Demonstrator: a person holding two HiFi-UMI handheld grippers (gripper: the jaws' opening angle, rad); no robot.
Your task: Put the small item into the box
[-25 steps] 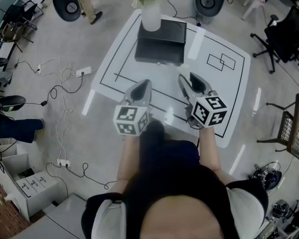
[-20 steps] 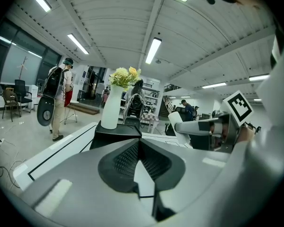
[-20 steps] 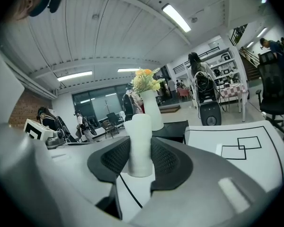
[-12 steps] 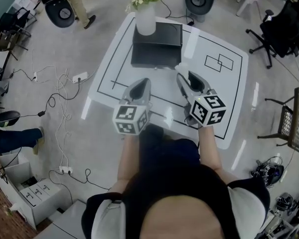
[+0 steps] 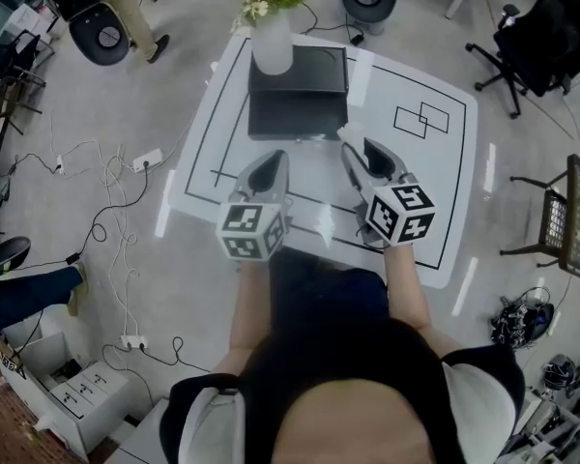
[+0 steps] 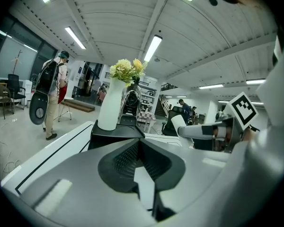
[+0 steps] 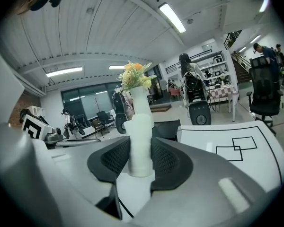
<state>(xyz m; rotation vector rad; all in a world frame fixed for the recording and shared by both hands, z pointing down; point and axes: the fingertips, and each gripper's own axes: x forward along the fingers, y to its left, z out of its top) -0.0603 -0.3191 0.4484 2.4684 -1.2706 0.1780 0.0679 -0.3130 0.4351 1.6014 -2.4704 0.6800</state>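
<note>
Small item [image 5: 349, 134], head view: a white cylinder clamped roughly upright between the jaws of the right gripper [image 5: 358, 149], its top rising past the tips. The black box [image 5: 298, 90] lies on the white table [image 5: 435, 201] just ahead of both grippers, slightly left of the right one. A white vase [image 5: 272, 44] stands at the box's far edge. The left gripper [image 5: 271, 159] hangs beside the right one, over the near part of the table.

Left gripper view: jaws together, with nothing between the pads. The box is directly ahead. The right gripper with the item is off to the right.

Right gripper view: both ribbed pads press the item's sides. The item is outside the box, which lies ahead beyond it.
</note>
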